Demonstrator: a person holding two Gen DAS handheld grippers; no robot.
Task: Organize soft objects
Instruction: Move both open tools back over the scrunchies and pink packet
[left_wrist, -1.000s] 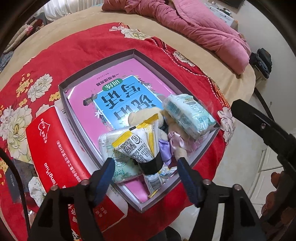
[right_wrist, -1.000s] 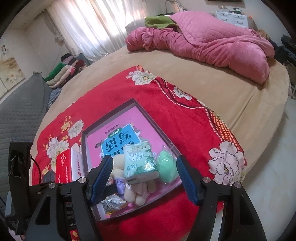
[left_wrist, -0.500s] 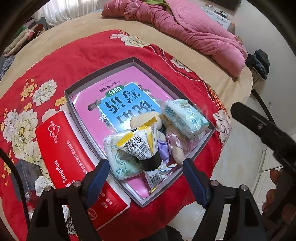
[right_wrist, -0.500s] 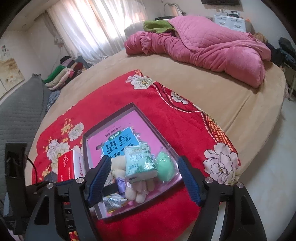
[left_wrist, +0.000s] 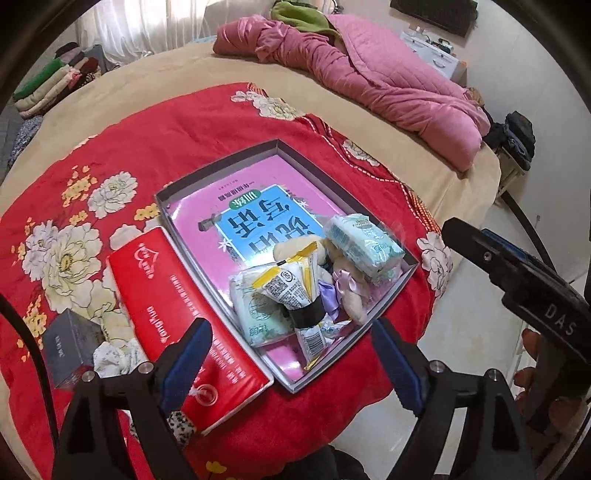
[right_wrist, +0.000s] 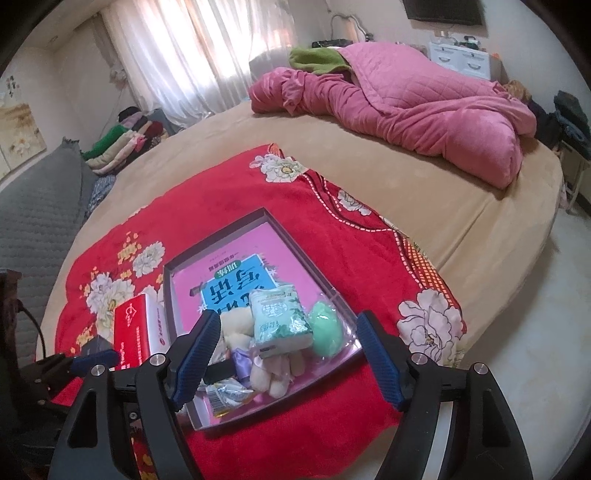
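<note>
A grey shallow box (left_wrist: 218, 170) (right_wrist: 221, 236) with a pink and blue book lies on the red floral blanket. Its near end holds a cream plush toy (left_wrist: 351, 295) (right_wrist: 240, 325), two green tissue packs (left_wrist: 364, 247) (left_wrist: 255, 314) (right_wrist: 279, 317), a yellow-and-white snack bag (left_wrist: 291, 288) and a green sponge (right_wrist: 327, 332). My left gripper (left_wrist: 291, 354) is open and empty, above the box's near corner. My right gripper (right_wrist: 286, 343) is open and empty, raised over the same pile.
A red tissue carton (left_wrist: 177, 306) (right_wrist: 133, 328) lies left of the box, with a dark small box (left_wrist: 68, 343) beside it. The blanket (left_wrist: 166, 140) covers a round tan bed (right_wrist: 406, 192); a pink quilt (right_wrist: 424, 110) lies at the far side. Floor is to the right.
Both grippers have pulled back and up from the box, so the box and its pile look smaller and farther. Nothing in the box has moved.
</note>
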